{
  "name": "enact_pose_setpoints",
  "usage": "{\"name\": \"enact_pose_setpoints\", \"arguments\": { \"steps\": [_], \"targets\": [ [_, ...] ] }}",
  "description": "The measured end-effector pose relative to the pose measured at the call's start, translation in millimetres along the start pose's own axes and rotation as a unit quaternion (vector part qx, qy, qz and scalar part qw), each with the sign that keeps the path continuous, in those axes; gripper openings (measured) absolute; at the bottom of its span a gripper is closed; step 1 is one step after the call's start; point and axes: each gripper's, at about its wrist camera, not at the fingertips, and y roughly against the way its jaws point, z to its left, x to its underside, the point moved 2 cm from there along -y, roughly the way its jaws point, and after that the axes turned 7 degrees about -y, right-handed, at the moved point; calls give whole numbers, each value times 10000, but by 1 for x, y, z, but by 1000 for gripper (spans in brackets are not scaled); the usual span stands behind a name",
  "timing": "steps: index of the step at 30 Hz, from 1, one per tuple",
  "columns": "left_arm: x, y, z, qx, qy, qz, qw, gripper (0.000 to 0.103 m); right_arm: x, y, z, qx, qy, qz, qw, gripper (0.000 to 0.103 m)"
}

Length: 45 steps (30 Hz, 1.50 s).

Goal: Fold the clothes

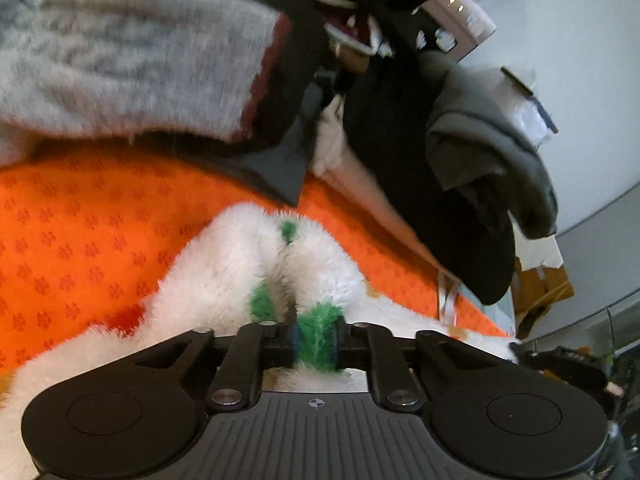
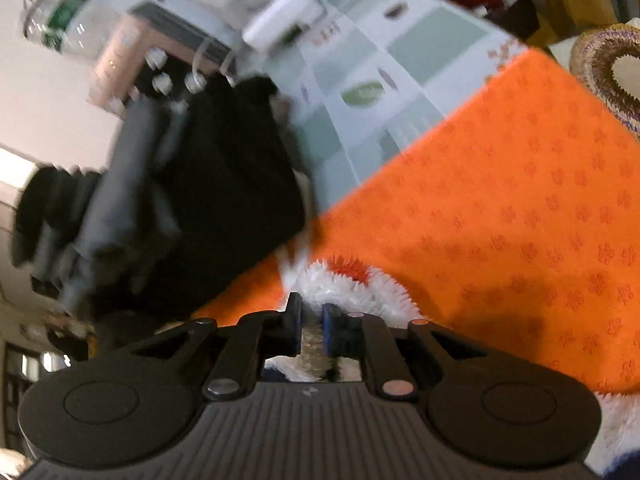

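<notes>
A fluffy white garment [image 1: 240, 264] with green and orange patches lies on an orange patterned cloth [image 1: 80, 240]. My left gripper [image 1: 314, 342] is shut on a green-patched fold of it, which bunches up ahead of the fingers. In the right wrist view, my right gripper [image 2: 312, 330] is shut on another edge of the same fluffy white garment [image 2: 352, 284], with white and orange fur showing past the fingertips. The orange patterned cloth [image 2: 500, 220] spreads to the right there.
A grey fuzzy garment [image 1: 120, 60] and a heap of black and dark grey clothes [image 1: 440, 160] lie beyond the left gripper. In the right wrist view, dark folded clothes [image 2: 192, 200], a pink appliance [image 2: 132, 60], a plastic bottle [image 2: 56, 20] and a woven basket [image 2: 608, 72] surround the cloth.
</notes>
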Motion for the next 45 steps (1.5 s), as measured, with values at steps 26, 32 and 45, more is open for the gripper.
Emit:
{"name": "enact_pose_setpoints", "arguments": {
  "steps": [26, 32, 45],
  "targets": [
    [104, 58, -35, 621, 61, 834, 9946, 59, 192, 107, 31, -179, 3369, 1009, 9360, 50],
    [106, 36, -43, 36, -208, 952, 9952, 4, 216, 106, 25, -125, 3348, 960, 9373, 12],
    [106, 141, 3, 1267, 613, 173, 9899, 4, 267, 212, 59, -621, 4437, 206, 8938, 11]
  ]
}}
